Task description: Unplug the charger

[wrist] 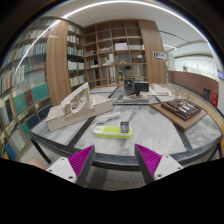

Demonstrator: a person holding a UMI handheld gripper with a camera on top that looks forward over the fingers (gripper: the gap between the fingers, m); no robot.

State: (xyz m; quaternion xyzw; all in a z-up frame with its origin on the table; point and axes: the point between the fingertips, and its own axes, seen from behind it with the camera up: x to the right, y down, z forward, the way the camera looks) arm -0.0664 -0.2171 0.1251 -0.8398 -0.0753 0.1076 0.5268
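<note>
Charger (125, 126): small dark block on a yellow-green tray (108, 131) on the marble-look table (150, 125), just ahead of the fingers, centred between them. Seems upright; long axis too small to tell. No readable writing. Gripper (114, 158) wide open, pads (80, 159) apart, holding nothing. Bookshelves (110, 45) beyond.

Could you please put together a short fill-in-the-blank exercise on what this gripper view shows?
1. The gripper has its two fingers ____, with nothing between them.
2. The pads on the fingers' inner faces are ____ in colour.
3. The yellow-green tray lies on the table, just ____ of the fingers.
4. The wall beyond the table is lined with wooden ____.

Missing words: open; magenta; ahead; shelves
</note>
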